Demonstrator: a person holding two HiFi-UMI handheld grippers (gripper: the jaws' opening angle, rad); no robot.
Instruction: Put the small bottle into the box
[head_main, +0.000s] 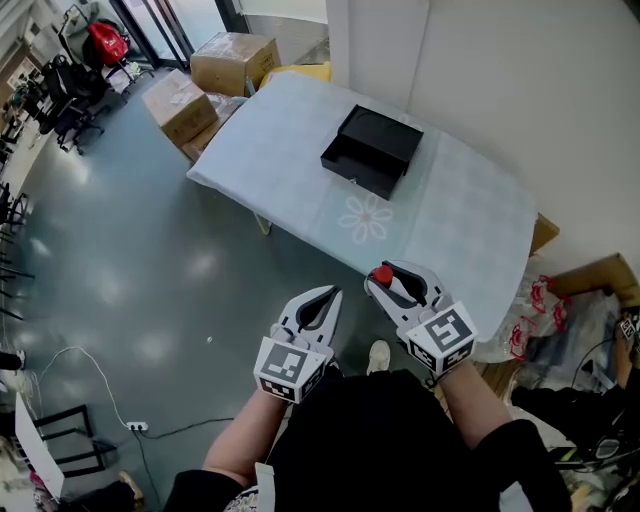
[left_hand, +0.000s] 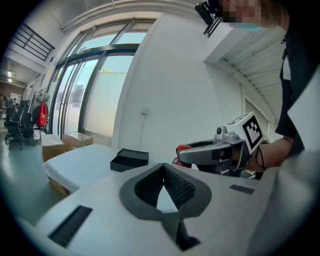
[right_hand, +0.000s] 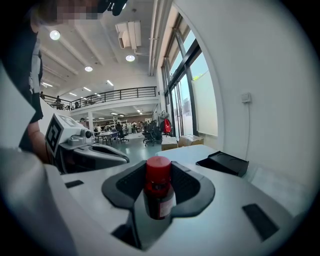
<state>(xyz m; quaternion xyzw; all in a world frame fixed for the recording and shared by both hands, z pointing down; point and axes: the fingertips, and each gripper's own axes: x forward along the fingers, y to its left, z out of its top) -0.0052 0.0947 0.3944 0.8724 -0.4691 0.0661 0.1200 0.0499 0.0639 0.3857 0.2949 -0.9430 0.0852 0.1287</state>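
A small dark bottle (right_hand: 159, 192) with a red cap stands upright between the jaws of my right gripper (right_hand: 159, 187), which is shut on it. In the head view the red cap of the bottle (head_main: 382, 274) shows at the tip of the right gripper (head_main: 388, 278), off the near edge of the table. The black open box (head_main: 371, 151) lies on the far half of the table (head_main: 470, 225); the box (right_hand: 223, 163) also shows ahead at the right. My left gripper (head_main: 322, 303) is shut and empty, left of the right one, over the floor.
Cardboard boxes (head_main: 210, 75) stand on the floor beyond the table's far left end. Bags and clutter (head_main: 560, 310) lie to the right of the table, by the white wall. Office chairs (head_main: 70, 95) stand at the far left.
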